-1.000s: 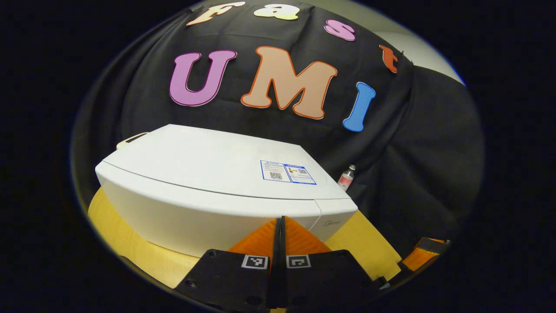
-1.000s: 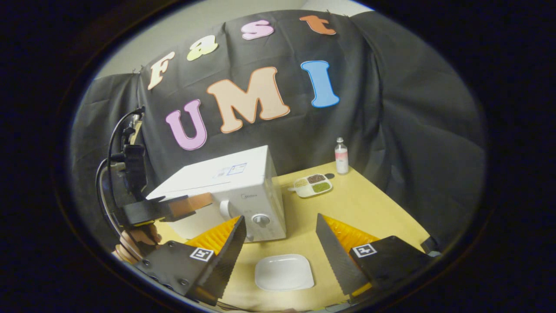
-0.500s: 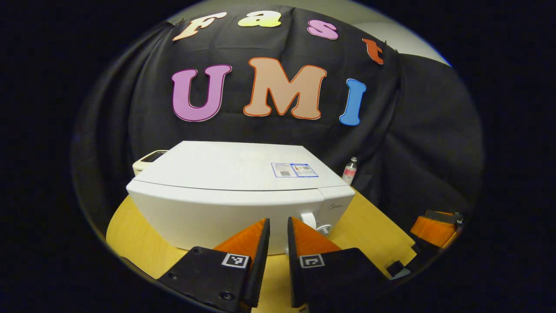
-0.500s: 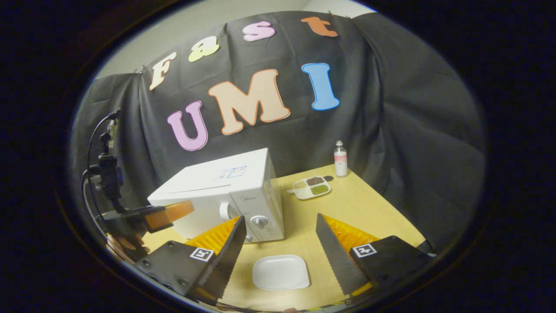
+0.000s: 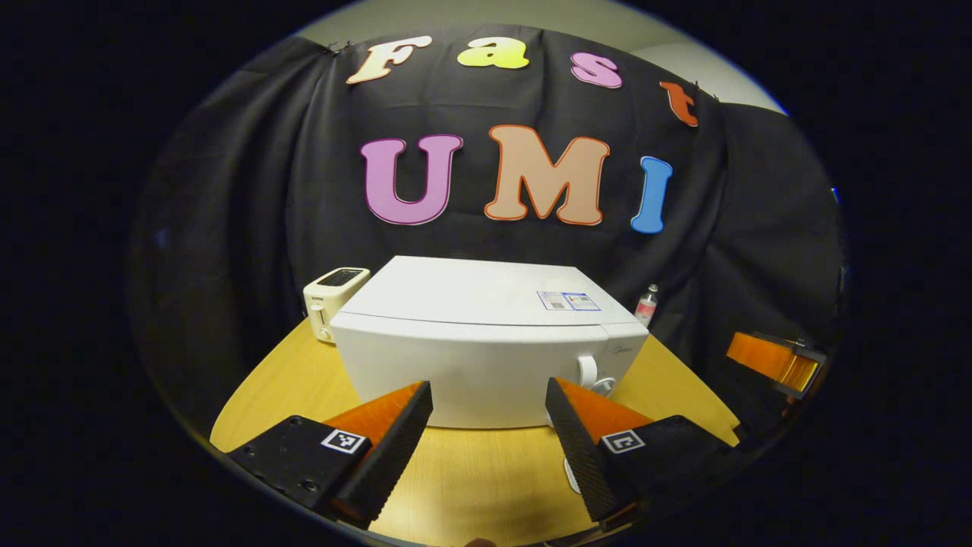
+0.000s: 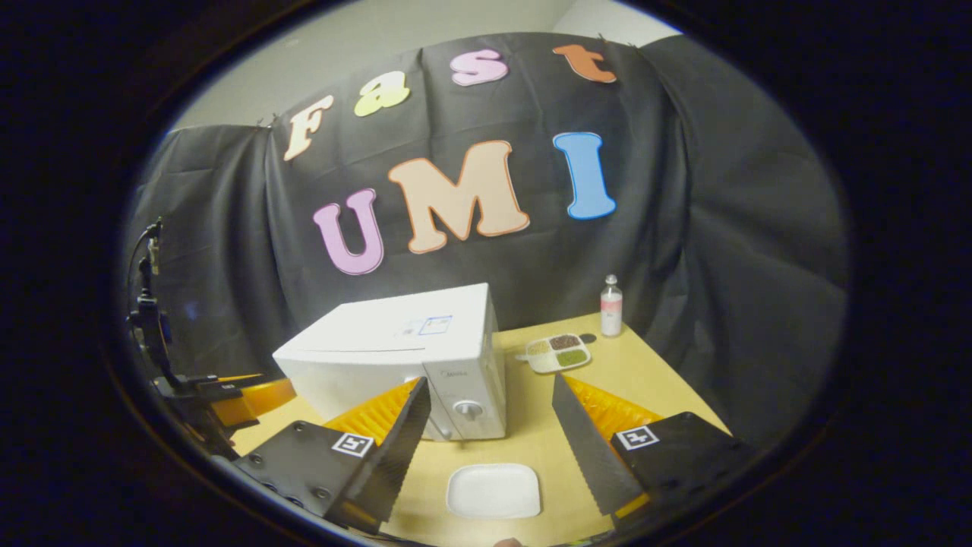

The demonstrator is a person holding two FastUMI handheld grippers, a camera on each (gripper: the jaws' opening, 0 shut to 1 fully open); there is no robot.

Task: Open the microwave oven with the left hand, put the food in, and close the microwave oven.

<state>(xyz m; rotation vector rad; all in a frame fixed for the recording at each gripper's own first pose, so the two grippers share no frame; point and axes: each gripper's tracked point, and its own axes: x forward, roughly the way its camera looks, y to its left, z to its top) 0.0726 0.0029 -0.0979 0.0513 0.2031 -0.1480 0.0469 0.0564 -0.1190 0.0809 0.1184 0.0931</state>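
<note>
the microwave oven (image 5: pixel 486 357) is seen standing on the wooden table (image 5: pixel 471 479) with its door shut, and nothing of the task appears to be done yet, so the step in hand is judged to be the approach to the door. in the left gripper view the left gripper (image 5: pixel 490 425) is held in front of the oven's front face, clear of it, with its fingers spread apart and nothing between them. in the right gripper view the right gripper (image 6: pixel 490 433) is likewise held with its fingers apart and empty, above a bare white plate (image 6: pixel 493 490) that lies on the table just in front of the oven. a compartment tray (image 6: pixel 558 352) holding what looks like food is seen farther back on the table, to the right of the oven and near a small bottle (image 6: pixel 611 305); which of the two dishes is meant as the food cannot be told for certain. a toaster (image 5: pixel 334 300) is set behind the oven's far side. a knob (image 6: pixel 467 410) is visible low on the control panel, and a pale projection above it is taken to be the door handle, though this is not clear. the next move is judged to call for the left gripper to be brought to that handle, closed on it, and drawn back along the door's swing, while the plate is kept out of the door's path.
</note>
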